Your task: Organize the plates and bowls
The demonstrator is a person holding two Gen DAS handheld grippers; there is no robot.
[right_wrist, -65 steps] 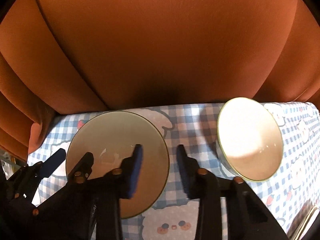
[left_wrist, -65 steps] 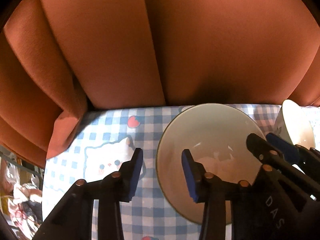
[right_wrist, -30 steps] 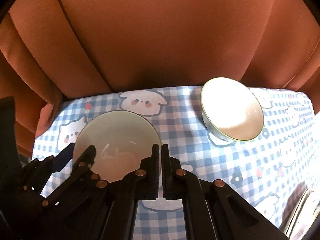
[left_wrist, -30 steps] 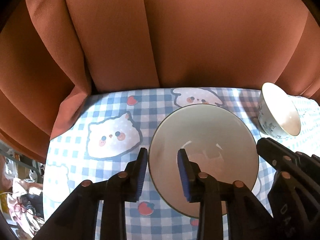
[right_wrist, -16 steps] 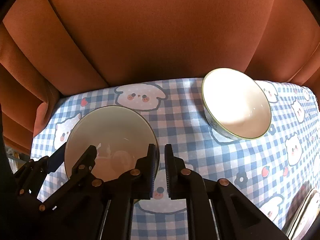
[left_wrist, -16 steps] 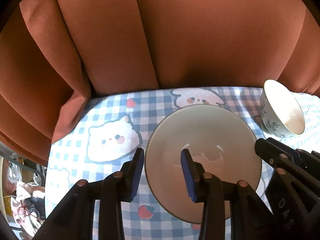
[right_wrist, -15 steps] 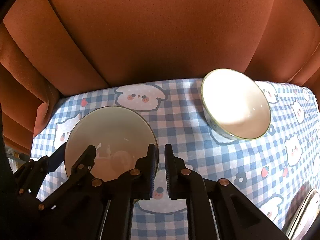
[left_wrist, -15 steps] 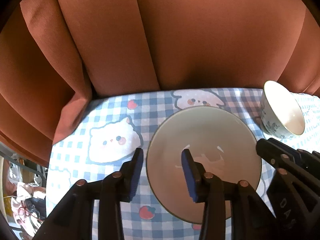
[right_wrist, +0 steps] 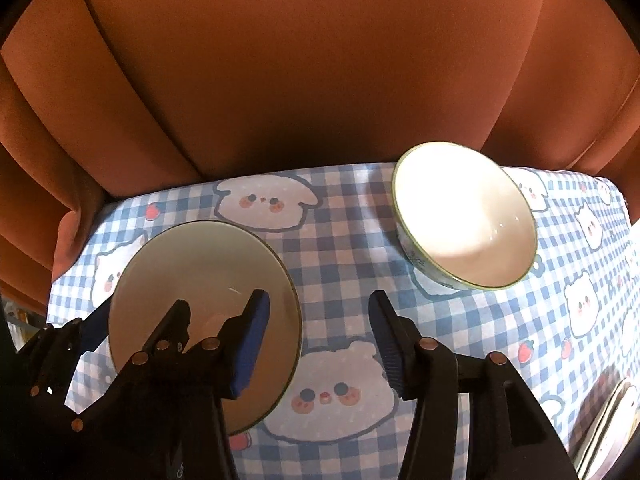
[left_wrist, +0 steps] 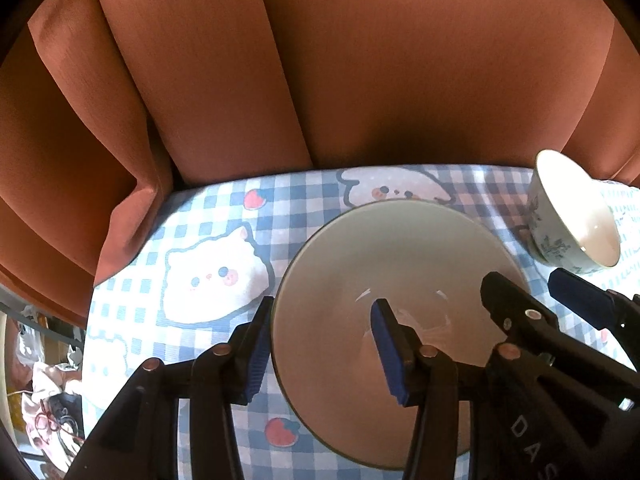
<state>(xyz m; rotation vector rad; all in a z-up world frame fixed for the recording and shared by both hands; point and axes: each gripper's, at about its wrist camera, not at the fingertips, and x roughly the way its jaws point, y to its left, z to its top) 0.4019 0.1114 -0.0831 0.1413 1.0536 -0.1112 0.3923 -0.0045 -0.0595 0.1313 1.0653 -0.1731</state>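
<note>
Both grippers tilt steeply down over the worktop (right_wrist: 340, 256). The left gripper (left_wrist: 320, 344), opening, straddles the plate (left_wrist: 400, 256) rim unpressed; the right gripper (right_wrist: 318, 328), opening, holds nothing, bowl (right_wrist: 464, 216) beyond.

Both grippers tilt steeply down over the plate (left_wrist: 400, 264); left gripper (left_wrist: 322, 344) and right gripper (right_wrist: 320, 336) jaws opening, pads pressing nothing

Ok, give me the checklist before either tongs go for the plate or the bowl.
1. Left tongs opening, plate rim between them, pads not pressing: ok.
2. Right tongs opening, plate's edge below the gap, nothing gripped: ok.
3. Plate lying flat on the tablecloth: ok.
4. Bowl empty, apart from plate: ok.
5. Tongs' clearance above the plate: cannot tell.
</note>
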